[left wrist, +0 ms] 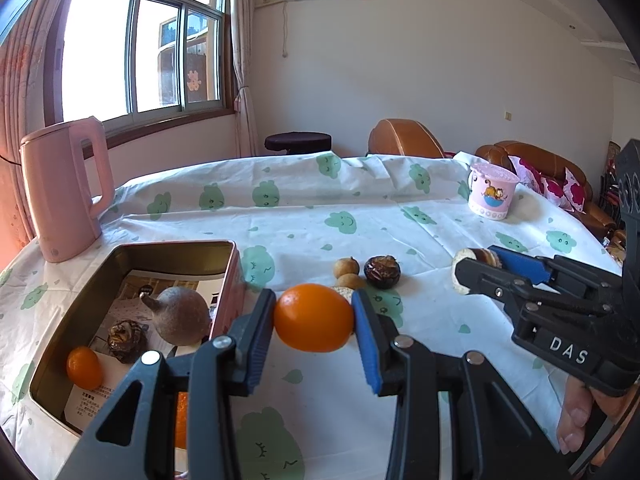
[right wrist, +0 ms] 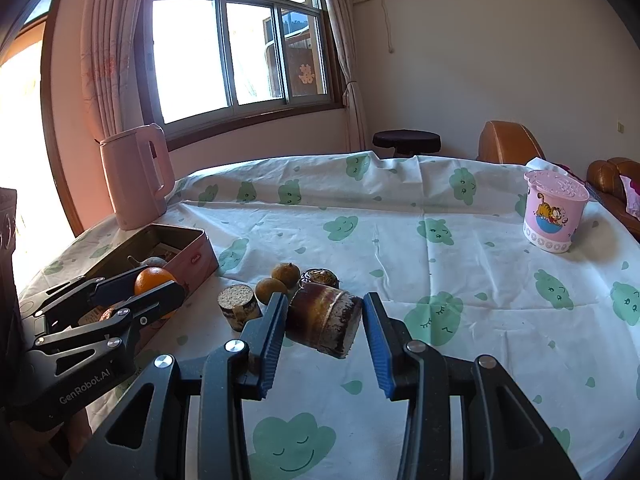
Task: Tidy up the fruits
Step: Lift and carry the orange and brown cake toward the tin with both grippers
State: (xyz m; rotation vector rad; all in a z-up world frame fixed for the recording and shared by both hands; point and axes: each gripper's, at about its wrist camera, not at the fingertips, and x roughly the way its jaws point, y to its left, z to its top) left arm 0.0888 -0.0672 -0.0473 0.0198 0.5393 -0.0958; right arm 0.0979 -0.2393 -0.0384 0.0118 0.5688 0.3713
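My left gripper [left wrist: 314,314] is shut on an orange [left wrist: 314,317], held just right of the open tin box [left wrist: 236,276]. In the box lie a brown pear-shaped fruit [left wrist: 180,314], a dark wrinkled fruit [left wrist: 126,340] and a small orange [left wrist: 84,366]. My right gripper [right wrist: 324,314] is shut on a brown cane segment [right wrist: 320,320], tilted above the cloth. Behind it lie a second cane piece [right wrist: 238,306], two small brown round fruits [right wrist: 286,272] and a dark fruit [right wrist: 319,276]. Each view shows the other gripper from the side: the left [right wrist: 160,280], the right [left wrist: 476,264].
A pink kettle [left wrist: 60,188] stands at the table's far left behind the box. A pink cartoon cup [right wrist: 554,212] sits at the far right. The cloud-print cloth [right wrist: 400,240] covers the table; a stool and brown sofa stand beyond. A hand [left wrist: 576,420] grips the right tool.
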